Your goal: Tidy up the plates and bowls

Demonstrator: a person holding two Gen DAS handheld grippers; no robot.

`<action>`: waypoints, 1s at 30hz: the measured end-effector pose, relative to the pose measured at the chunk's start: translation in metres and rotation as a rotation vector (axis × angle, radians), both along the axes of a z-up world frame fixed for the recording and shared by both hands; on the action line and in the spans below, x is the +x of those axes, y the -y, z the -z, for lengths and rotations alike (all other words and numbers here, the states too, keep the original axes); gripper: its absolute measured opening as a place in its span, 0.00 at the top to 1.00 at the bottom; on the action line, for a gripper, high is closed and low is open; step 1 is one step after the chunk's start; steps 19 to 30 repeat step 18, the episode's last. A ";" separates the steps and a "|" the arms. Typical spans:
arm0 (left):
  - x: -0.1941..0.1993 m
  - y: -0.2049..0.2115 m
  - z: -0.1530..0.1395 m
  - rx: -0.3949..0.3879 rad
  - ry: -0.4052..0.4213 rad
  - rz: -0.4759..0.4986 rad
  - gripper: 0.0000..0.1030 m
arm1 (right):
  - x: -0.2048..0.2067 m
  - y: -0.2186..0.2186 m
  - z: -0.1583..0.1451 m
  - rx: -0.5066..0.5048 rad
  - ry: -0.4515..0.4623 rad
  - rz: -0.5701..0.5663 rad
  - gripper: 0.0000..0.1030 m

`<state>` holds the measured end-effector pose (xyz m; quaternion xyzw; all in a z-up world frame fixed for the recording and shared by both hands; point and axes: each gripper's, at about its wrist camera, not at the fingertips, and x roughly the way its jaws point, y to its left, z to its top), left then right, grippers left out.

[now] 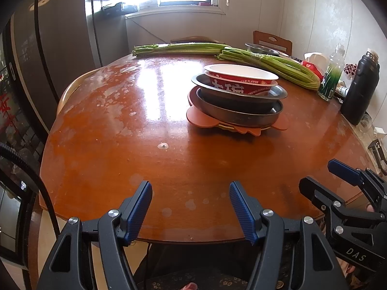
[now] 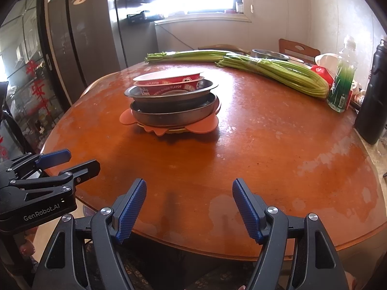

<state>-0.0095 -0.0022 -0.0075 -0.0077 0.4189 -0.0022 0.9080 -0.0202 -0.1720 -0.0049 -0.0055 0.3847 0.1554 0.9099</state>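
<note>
Left hand-held gripper [image 1: 191, 207], jaws apart & holding nothing, hovers at the near table [image 1: 108, 133] edge; in its view the bowl stack [image 1: 237, 96] sits ahead & to the right, well apart. Right hand-held gripper [image 2: 189, 205], likewise parted w/ nothing between, sees the stack [image 2: 173, 104] ahead & slightly left, so prob. neither is clearly nearer.

Near half of table [image 1: 135, 159] bare, open approach to dish stack [image 1: 237, 96] from front and left; celery bundles [image 2: 273, 72] block behind, bottle [image 2: 342, 82] and black flask [image 2: 372, 96] crowd right edge
</note>
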 end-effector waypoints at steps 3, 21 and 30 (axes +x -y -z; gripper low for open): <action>0.002 -0.001 0.001 0.006 -0.008 -0.005 0.36 | 0.003 0.004 0.002 0.006 -0.005 0.012 0.27; 0.027 -0.016 0.001 0.000 -0.051 -0.034 0.36 | 0.036 0.043 -0.009 0.019 -0.024 0.071 0.27; 0.027 -0.016 0.001 0.000 -0.051 -0.034 0.36 | 0.036 0.043 -0.009 0.019 -0.024 0.071 0.27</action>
